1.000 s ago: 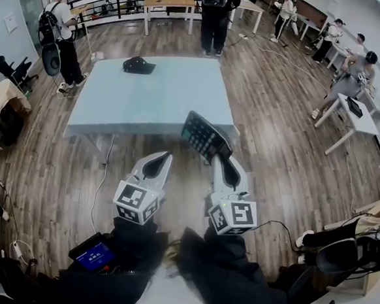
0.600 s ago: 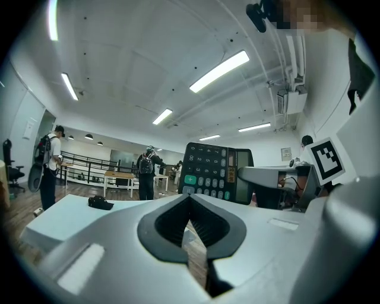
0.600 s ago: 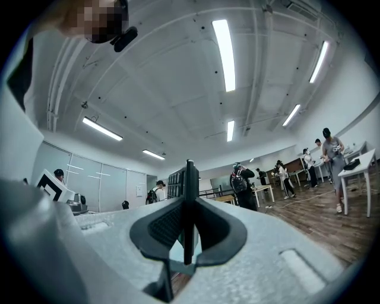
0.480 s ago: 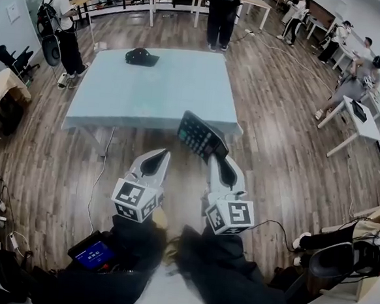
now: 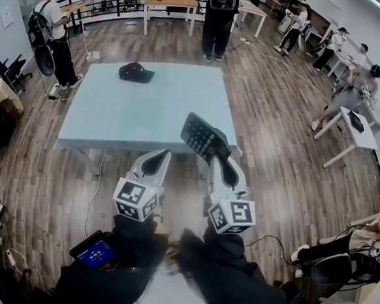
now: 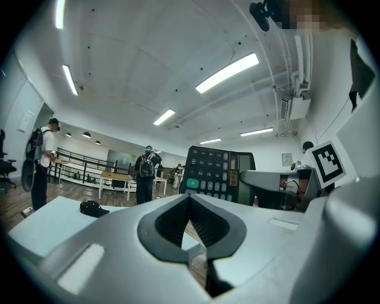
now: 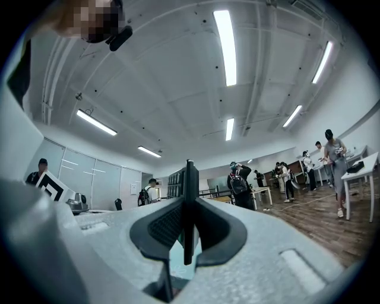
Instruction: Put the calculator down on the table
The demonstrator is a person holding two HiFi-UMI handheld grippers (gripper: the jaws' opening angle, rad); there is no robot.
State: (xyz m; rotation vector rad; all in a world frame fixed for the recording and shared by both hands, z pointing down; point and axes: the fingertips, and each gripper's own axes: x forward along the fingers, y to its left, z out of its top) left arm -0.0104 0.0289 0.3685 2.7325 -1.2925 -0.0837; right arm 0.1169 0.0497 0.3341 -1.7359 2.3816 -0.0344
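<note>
Right gripper (image 5: 218,158) and left gripper (image 5: 166,155) have neared the tabletop (image 5: 134,111). The right pinches the calculator (image 5: 204,137) above its near-right corner; the left is pressed together, empty. Transport step, I judge; next, lower it flat and release.

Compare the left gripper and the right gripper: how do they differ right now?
The right gripper clamps the calculator; the left gripper holds nothing. The right gripper's jaws sit apart on it; the left gripper's jaws meet. Both point toward the table.
</note>
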